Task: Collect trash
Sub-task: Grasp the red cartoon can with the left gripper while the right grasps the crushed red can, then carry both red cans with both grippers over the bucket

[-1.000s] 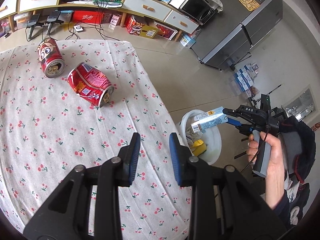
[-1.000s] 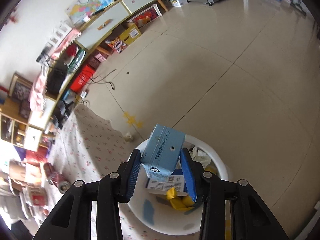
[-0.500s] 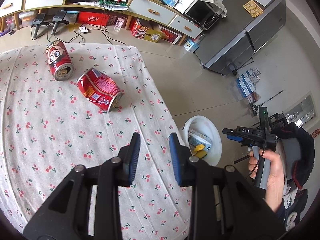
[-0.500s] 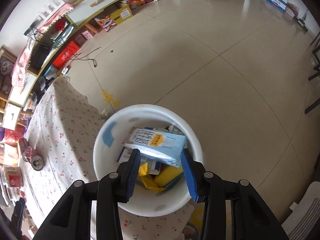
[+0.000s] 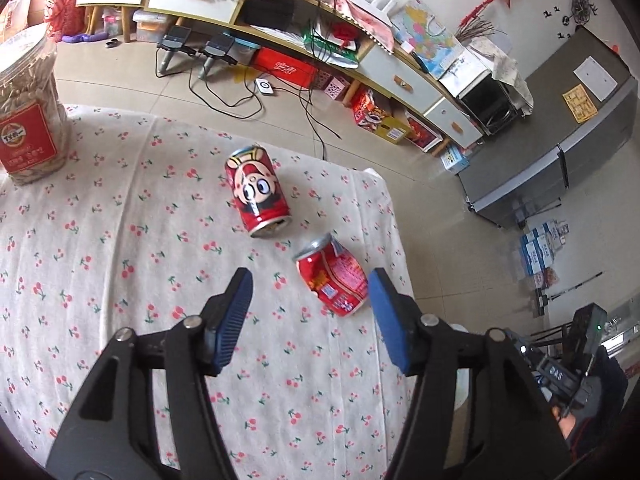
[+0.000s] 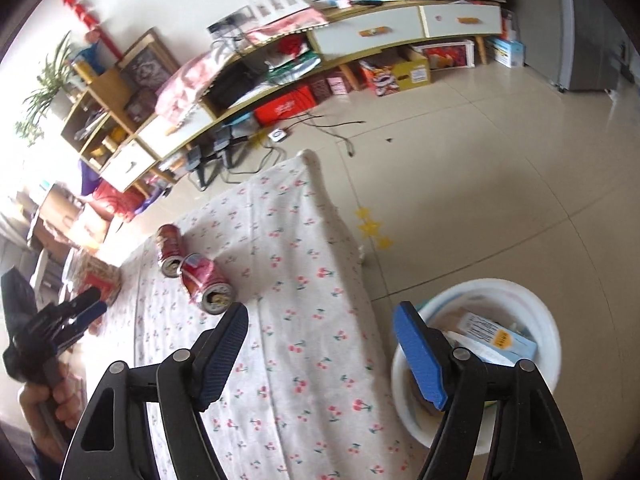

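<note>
Crushed red can (image 5: pixel 333 280) lies on the cherry-print tablecloth (image 5: pixel 120 264) between the left hand-held gripper's (image 5: pixel 310 320) opening, empty jaws.

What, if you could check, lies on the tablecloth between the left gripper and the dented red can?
Nothing: in the left wrist view only bare cherry-print tablecloth separates the left gripper, its jaws opening and empty, from the dented red can.

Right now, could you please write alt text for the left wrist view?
The left gripper, jaws opening and empty, points down at a dented red can lying on a cherry-print tablecloth. A cartoon-face can lies beyond; a jar stands far left.
</note>
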A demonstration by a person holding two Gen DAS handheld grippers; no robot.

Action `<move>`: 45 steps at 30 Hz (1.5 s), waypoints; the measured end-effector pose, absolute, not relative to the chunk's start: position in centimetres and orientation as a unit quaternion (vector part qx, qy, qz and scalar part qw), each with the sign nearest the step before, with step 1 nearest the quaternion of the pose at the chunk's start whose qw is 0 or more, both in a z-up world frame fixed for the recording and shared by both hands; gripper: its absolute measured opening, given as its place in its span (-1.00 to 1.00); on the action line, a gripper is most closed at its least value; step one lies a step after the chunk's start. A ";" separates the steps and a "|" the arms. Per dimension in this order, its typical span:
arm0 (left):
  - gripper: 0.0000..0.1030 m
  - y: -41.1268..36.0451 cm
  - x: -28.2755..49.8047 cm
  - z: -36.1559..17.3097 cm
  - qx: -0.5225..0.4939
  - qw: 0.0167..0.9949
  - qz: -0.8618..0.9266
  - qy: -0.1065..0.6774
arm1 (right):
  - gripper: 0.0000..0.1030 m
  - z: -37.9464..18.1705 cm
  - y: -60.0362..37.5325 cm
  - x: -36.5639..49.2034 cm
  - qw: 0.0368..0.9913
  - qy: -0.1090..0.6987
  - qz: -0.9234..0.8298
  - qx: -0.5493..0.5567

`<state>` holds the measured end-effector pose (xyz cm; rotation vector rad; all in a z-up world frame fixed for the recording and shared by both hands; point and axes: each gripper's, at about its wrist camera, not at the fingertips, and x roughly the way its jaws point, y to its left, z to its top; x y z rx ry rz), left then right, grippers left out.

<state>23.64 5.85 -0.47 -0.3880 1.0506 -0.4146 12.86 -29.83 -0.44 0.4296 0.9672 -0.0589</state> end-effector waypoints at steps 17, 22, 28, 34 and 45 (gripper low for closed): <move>0.35 2.7 34.3 -7.9 -0.145 0.824 -0.112 0.537 | 0.50 -5.6 -25.9 19.5 0.828 0.519 0.006 0.213; 0.06 3.7 33.5 -8.7 -0.133 0.814 -0.111 0.554 | 0.52 -7.1 -23.2 22.6 0.827 0.524 0.041 0.201; 0.05 5.5 31.1 -8.3 -0.125 0.805 -0.138 0.564 | 0.52 -9.8 -20.3 25.9 0.810 0.527 0.091 0.240; 0.05 6.8 30.1 -7.6 -0.119 0.808 -0.142 0.559 | 0.53 -11.5 -17.6 27.7 0.808 0.531 0.110 0.230; 0.05 8.2 28.8 -6.4 -0.127 0.812 -0.139 0.552 | -0.14 -10.8 -12.3 26.4 0.832 0.536 0.097 0.104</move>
